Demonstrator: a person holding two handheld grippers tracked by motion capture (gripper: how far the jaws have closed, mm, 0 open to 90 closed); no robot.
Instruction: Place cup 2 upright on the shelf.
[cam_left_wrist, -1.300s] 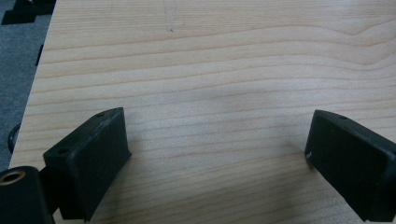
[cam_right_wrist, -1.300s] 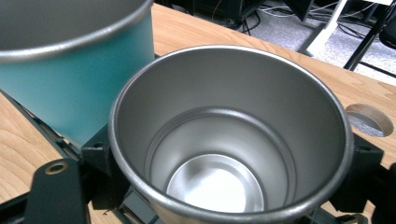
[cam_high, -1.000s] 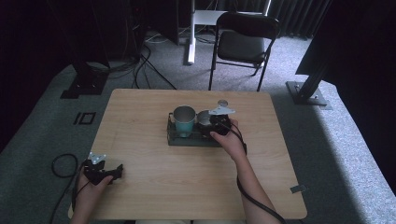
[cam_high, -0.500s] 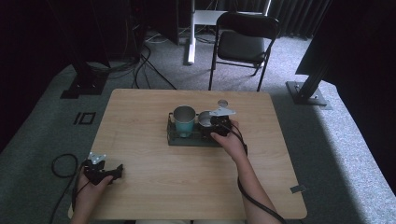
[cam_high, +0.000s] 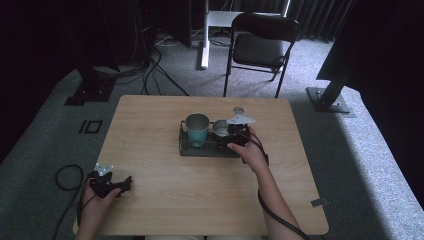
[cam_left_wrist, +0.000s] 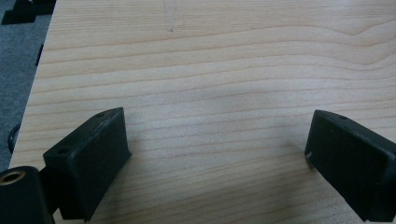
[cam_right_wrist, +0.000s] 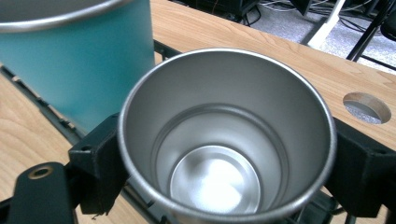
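Steel cup (cam_right_wrist: 227, 140): bare metal, upright, open mouth up, empty inside; it stands in the right part of the rack, just beside the teal cup. In the high view it is at (cam_high: 220, 128).
Right gripper (cam_high: 235, 134): its two black fingers (cam_right_wrist: 100, 161) sit on both sides of the steel cup, one against the left wall and one against the right wall, so they grip the cup around its body.
Right hand (cam_high: 252, 152): holds the gripper from the near side, the forearm comes from the bottom edge.
Teal cup (cam_high: 196, 129): taller, metal rim, upright in the left part of the rack; close to the steel cup, I cannot tell if they touch.
Rack (cam_high: 186, 148): dark wire tray, low, in the middle of the tabletop, it carries both cups.
Tabletop (cam_high: 165, 200): light wood with grain; a round hole (cam_right_wrist: 367, 107) is seen behind the steel cup.
Left gripper (cam_high: 119, 185): near the front left corner, well apart from the rack; fingers (cam_left_wrist: 91, 158) spread wide over bare wood, nothing between them.
Left hand (cam_high: 95, 200): holds this gripper.
Chair (cam_high: 262, 42): black, on the carpet behind the tabletop.
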